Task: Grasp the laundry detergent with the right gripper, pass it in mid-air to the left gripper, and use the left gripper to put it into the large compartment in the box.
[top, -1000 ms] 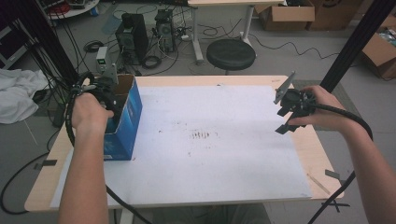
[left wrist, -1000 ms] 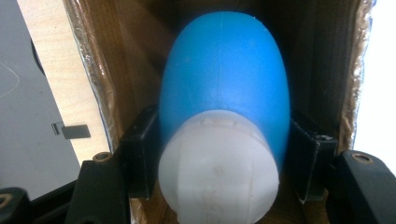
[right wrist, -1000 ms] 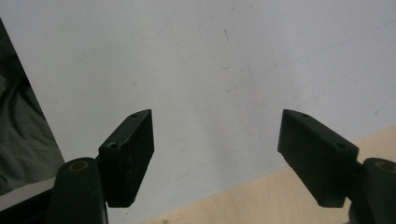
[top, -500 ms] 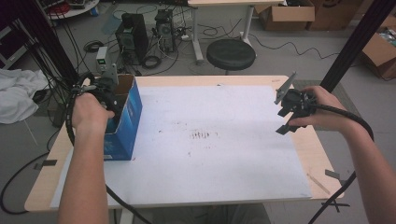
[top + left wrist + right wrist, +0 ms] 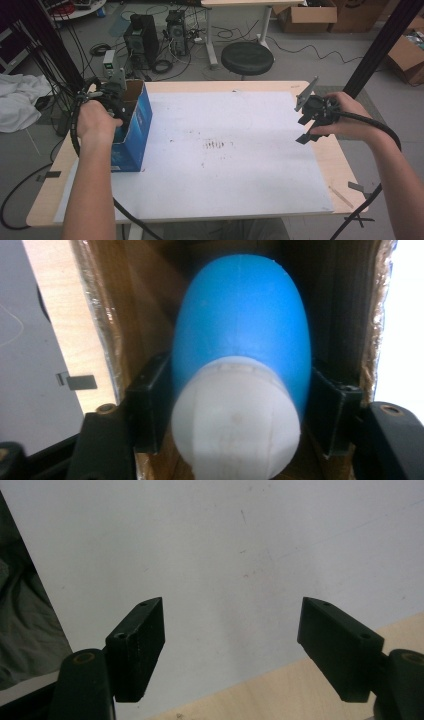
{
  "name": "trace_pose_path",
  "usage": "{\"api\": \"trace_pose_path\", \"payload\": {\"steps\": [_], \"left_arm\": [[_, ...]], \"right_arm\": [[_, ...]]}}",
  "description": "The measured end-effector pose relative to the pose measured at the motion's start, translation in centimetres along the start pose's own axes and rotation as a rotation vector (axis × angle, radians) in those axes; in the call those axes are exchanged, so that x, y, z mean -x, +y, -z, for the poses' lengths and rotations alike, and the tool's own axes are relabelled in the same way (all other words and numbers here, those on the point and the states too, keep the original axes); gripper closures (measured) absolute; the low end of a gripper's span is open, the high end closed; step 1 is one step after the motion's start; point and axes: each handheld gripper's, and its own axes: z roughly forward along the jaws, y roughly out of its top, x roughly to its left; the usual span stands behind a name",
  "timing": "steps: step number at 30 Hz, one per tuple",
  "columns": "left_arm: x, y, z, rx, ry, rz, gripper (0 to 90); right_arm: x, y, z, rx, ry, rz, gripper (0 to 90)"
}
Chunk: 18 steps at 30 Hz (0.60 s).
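Note:
A blue cardboard box with an open top stands at the table's left edge. My left gripper reaches down into it. In the left gripper view that gripper is shut on a blue bottle with a white cap, and the brown box walls rise on both sides. My right gripper hangs over the table's right side, open, with nothing between its jaws. Below the open right gripper lies only the white sheet.
A white sheet covers most of the wooden table. Behind the table stand a black stool, computer cases and cables on the floor. Cardboard boxes sit at the back right. A black post rises at the right.

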Motion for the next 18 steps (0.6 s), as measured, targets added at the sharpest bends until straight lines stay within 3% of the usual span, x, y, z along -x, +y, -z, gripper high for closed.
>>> {"api": "trace_pose_path", "payload": {"steps": [9,11,18], "left_arm": [[0.1,-0.5,1.4,0.029,0.016,-0.029,29.3],[0.2,-0.7,2.0,0.041,0.017,-0.031,28.2],[1.4,-1.3,5.1,0.076,0.032,-0.096,22.2]], "right_arm": [[-0.3,0.3,0.3,0.008,0.001,0.002,26.9],[-0.4,0.4,0.4,0.006,0.001,-0.001,26.8],[-0.6,0.6,0.5,0.019,0.010,0.010,25.3]]}}
